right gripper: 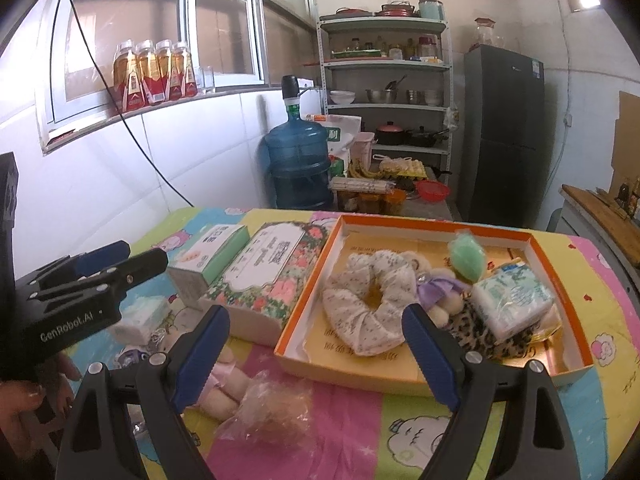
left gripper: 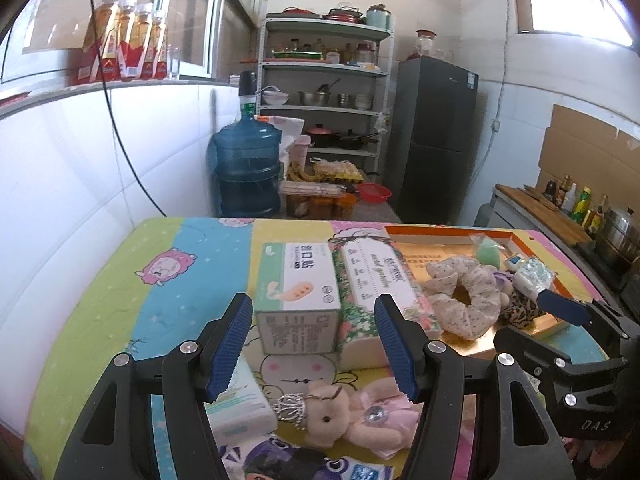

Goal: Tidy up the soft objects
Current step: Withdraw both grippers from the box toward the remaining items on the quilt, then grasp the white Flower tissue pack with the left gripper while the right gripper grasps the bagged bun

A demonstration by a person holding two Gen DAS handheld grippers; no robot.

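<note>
- Soft toys and packs are partly sorted: a scrunchie (right gripper: 370, 308), a tissue pack (right gripper: 514, 304) and a green pouch (right gripper: 466, 256) already lie in the orange tray (right gripper: 400, 368).
- Left on the tabletop (left gripper: 100, 312): a plush bear (left gripper: 340, 416), another tissue pack (left gripper: 236, 404) and a crinkled clear bag (right gripper: 272, 404).
- Left gripper (left gripper: 316, 348) fingers wide, empty, above the bear.
- Right gripper (right gripper: 316, 356) fingers wide, empty.

Black left gripper (left gripper: 316, 344) and right gripper (right gripper: 316, 354), ribbed blue pads, silver screws, white "GenRobot.AI" lettering.
</note>
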